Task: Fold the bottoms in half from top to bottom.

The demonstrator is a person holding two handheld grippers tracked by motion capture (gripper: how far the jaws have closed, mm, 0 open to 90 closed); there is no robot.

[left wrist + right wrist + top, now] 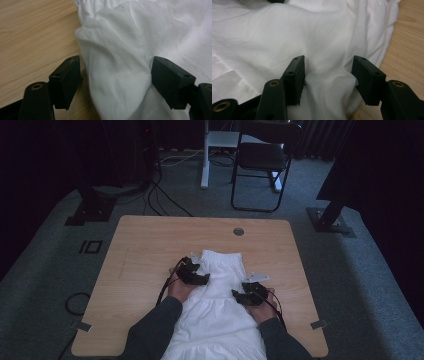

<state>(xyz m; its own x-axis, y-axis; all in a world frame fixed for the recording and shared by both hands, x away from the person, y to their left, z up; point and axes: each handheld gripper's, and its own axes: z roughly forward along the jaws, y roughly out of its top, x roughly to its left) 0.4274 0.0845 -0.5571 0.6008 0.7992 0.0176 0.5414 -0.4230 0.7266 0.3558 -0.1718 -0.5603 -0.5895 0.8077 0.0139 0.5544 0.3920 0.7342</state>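
A white gathered garment [220, 315] lies on the wooden table [145, 245], its elastic waistband [220, 255] toward the far side. My left gripper [204, 279] rests at the garment's left edge near the waist. In the left gripper view its jaws [116, 82] stand apart around a loose fold of the white cloth [117, 50], which bulges between them without being squeezed. My right gripper [236, 295] sits at the garment's right side. Its jaws [328, 80] pinch a bunched ridge of cloth [327, 82], and creases run to both pads.
A round cable hole [238, 231] sits near the table's far edge. Bare wood shows left of the garment [32, 37] and at its right edge [404, 50]. Beyond the table stand a black folding chair [262, 160] and stand bases [90, 210]. Cables lie on the carpet [75, 302].
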